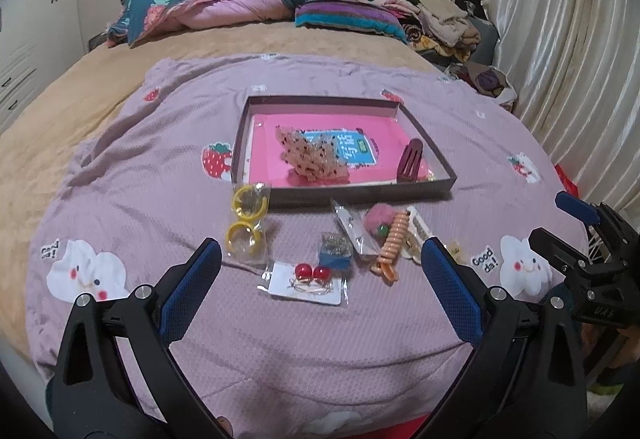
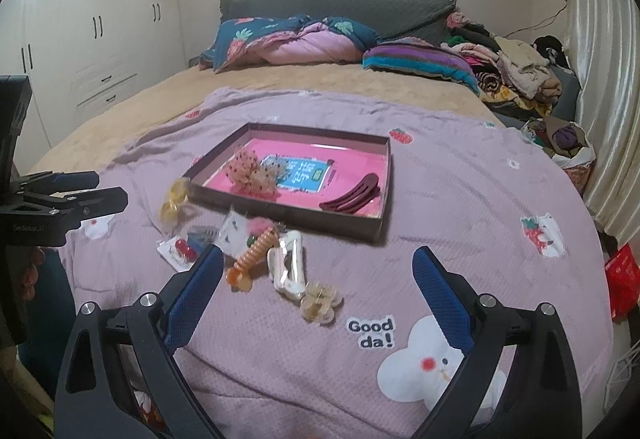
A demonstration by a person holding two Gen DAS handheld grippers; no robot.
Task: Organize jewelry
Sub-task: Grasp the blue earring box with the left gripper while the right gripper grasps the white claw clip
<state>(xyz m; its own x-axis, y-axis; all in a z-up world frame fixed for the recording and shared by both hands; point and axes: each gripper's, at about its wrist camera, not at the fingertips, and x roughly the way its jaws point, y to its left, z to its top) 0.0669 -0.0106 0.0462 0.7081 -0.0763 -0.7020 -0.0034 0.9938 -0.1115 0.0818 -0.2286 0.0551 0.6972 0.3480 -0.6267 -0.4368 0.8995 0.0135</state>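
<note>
Both left gripper (image 1: 322, 251) and right gripper (image 2: 318, 259) hover spread and empty over loose pieces just before the shallow dark cardboard tray (image 1: 434, 143); suggest pinching the card of red bead earrings (image 1: 310, 279) by its edge, lifting flat.

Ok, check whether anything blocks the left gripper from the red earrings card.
Nothing visible does. The left gripper is open, and the earrings card lies on the blanket right between its fingertips, with bare fabric on the near side. The blue packet touches the card's far edge, beyond it, not in the way.
</note>
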